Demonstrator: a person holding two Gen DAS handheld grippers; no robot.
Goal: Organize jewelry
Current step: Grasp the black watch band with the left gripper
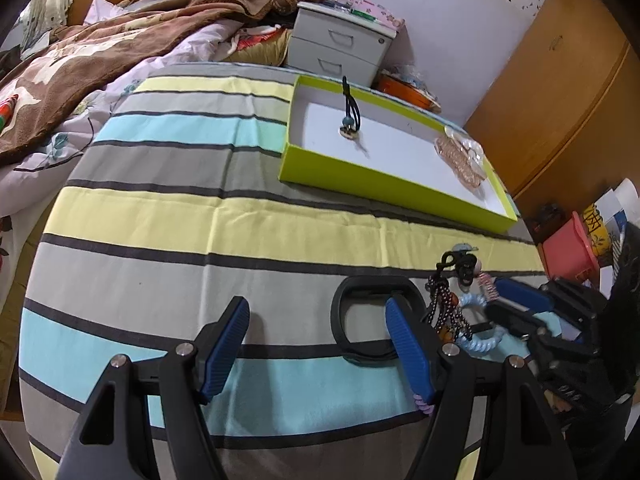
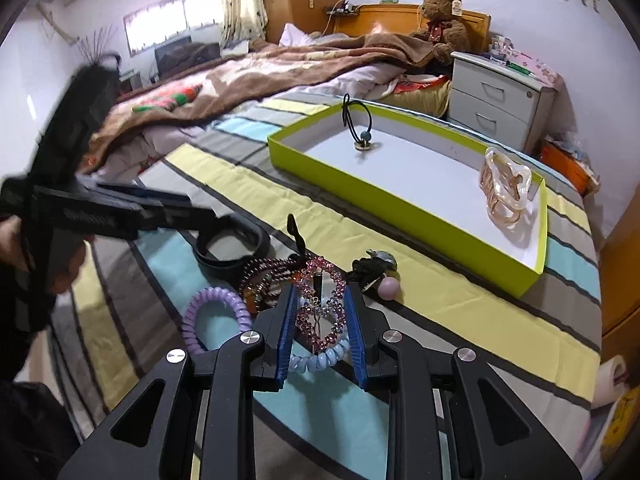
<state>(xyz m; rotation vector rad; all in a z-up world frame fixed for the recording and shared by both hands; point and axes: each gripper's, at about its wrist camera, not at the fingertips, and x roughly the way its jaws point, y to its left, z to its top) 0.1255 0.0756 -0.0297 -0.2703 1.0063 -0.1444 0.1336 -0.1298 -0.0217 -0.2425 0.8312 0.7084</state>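
A lime-green tray [image 1: 384, 190] [image 2: 400, 208] lies on the striped bedspread. It holds a black hair tie with a bead [image 1: 349, 120] [image 2: 362, 136] and a pearly claw clip [image 1: 464, 156] [image 2: 506, 184]. A pile of jewelry lies nearer: a black bangle [image 1: 352, 312] [image 2: 236, 248], a dark bead bracelet [image 2: 268, 276], a purple coil tie [image 2: 212, 316], a blue coil tie [image 2: 320, 358] and a pink rhinestone clip [image 2: 324, 308]. My left gripper [image 1: 316, 340] is open over the bedspread, one finger over the bangle. My right gripper [image 2: 322, 320] stands around the pink clip, jaws near its sides.
A black clip with a pink ball [image 2: 380, 276] lies beside the pile. A white nightstand [image 1: 340, 44] [image 2: 496, 100] stands behind the tray. A brown blanket [image 1: 100, 68] covers the bed at left. A wooden wardrobe [image 1: 560, 100] stands at right.
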